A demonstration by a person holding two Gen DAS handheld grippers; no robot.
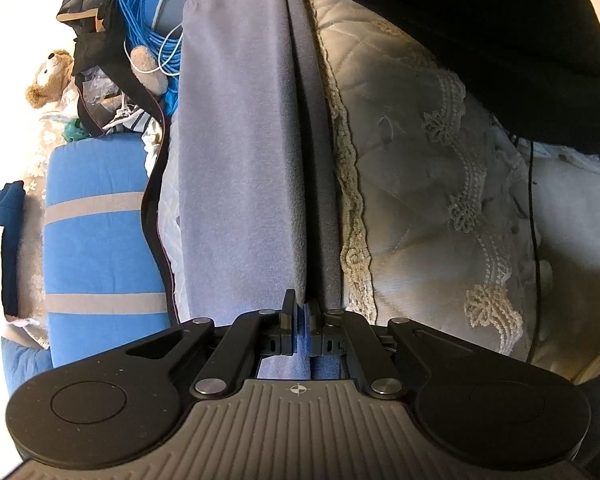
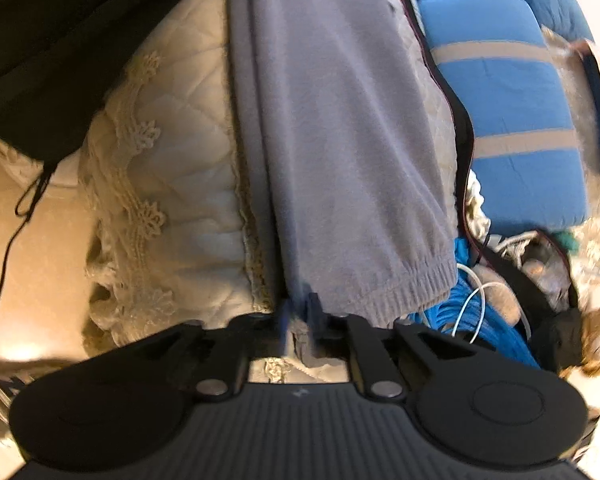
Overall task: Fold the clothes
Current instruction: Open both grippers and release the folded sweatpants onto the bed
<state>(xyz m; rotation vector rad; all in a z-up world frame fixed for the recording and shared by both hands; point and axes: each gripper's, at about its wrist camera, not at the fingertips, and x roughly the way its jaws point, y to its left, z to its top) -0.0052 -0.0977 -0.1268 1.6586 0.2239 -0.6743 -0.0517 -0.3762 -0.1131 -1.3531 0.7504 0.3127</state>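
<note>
1. I can read no brand, label or writing anywhere; only a small crosshair mark sits on my left gripper body.
2. My left fingers are pinched tight on a fold of the grey fleece garment, which runs lengthwise away from them.
3. My right gripper has its fingers partly apart, the garment's ribbed cuff edge lying between them; I cannot tell whether they press it.
4. The garment lies on a cream quilted bedspread with lace trim. Beside it are a blue striped quilt, coiled blue cable and a teddy bear.
</note>
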